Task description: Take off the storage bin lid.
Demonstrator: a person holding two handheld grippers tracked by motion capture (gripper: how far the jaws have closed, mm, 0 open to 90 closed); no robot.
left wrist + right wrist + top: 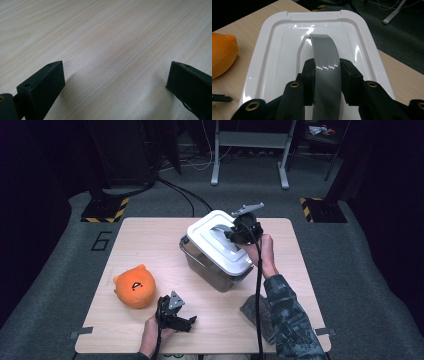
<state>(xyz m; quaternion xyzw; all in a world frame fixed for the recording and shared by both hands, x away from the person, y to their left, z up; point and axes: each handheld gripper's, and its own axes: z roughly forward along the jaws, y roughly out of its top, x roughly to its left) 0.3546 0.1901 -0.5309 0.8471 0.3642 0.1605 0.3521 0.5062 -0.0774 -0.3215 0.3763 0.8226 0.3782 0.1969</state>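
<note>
bin (pixel 210 265) | lid (pixel 272 50) on | right hand-held gripper (pixel 327 75) clamps handle (pixel 325 57)

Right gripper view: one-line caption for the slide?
Right tongs shut on the grey handle of the white bin lid, orange plush toy at left on the wooden table.

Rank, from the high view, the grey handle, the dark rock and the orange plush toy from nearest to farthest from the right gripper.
1. Grey handle, clamped in the right gripper atop the box lid.
2. Dark rock, front right, beside the sleeve.
3. Orange plush toy, front left.
</note>
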